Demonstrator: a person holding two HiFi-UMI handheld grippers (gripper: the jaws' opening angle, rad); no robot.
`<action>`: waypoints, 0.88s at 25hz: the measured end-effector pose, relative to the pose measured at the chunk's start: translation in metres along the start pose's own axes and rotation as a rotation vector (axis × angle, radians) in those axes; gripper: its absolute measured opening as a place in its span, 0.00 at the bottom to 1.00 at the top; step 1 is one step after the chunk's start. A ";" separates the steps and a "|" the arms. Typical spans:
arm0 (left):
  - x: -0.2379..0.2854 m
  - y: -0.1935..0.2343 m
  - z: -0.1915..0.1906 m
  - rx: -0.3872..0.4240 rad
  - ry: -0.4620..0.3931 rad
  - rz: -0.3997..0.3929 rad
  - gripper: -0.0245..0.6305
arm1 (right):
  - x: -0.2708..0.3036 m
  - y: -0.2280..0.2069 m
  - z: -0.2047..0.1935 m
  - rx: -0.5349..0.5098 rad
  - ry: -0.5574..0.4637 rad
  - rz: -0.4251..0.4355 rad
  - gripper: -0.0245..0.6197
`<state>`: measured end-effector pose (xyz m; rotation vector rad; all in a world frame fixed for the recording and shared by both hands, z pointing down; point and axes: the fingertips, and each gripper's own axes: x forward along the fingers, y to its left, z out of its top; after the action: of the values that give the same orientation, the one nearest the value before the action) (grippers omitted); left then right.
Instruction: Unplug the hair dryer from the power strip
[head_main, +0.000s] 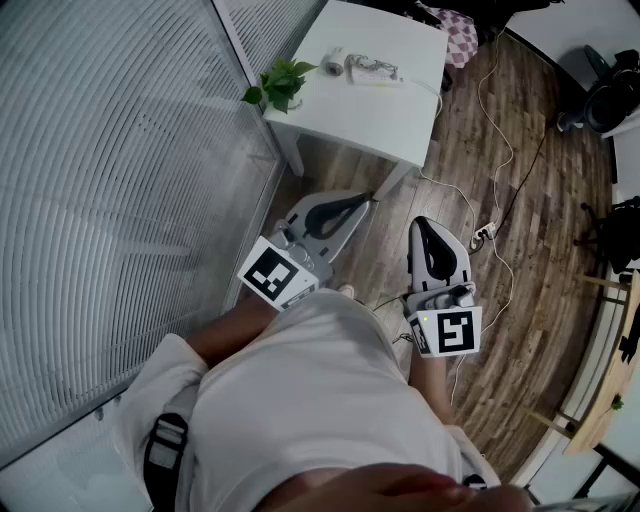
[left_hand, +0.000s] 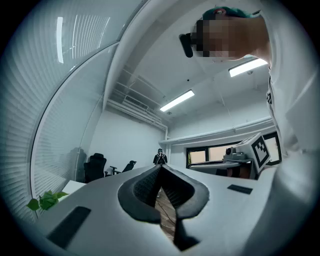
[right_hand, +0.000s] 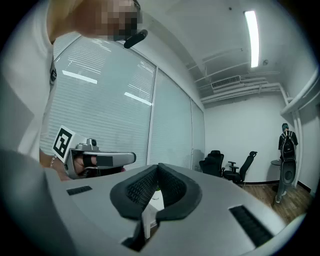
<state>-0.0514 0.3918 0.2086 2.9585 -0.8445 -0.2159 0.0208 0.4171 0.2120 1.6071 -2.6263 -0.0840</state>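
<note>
A white table (head_main: 400, 110) stands at the far side of the room. On it lie a white hair dryer (head_main: 333, 62) and a white power strip (head_main: 374, 71) with its cord; from here I cannot tell whether the plug is in. Both grippers are held close to my body, well short of the table. The left gripper (head_main: 362, 198) points toward the table with its jaws together and nothing in them (left_hand: 160, 168). Beside it, the right gripper (head_main: 424, 223) is shut and empty too (right_hand: 158, 166).
A green potted plant (head_main: 279, 84) sits at the table's near left corner. White blinds (head_main: 110, 180) line the wall to the left. A second socket block (head_main: 485, 233) with trailing cables lies on the wood floor to the right. Office chairs (right_hand: 227, 165) stand further back.
</note>
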 end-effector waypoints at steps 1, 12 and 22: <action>0.000 -0.002 0.001 0.002 -0.001 -0.001 0.07 | -0.002 0.000 0.001 0.000 -0.001 -0.001 0.09; 0.010 -0.017 0.001 0.012 0.005 0.002 0.07 | -0.015 -0.012 0.005 0.051 -0.026 0.007 0.09; 0.030 -0.048 -0.007 0.019 0.009 0.017 0.07 | -0.045 -0.035 0.001 0.062 -0.030 0.012 0.09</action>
<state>-0.0007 0.4166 0.2074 2.9662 -0.8755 -0.1948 0.0723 0.4418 0.2074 1.6206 -2.6862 -0.0263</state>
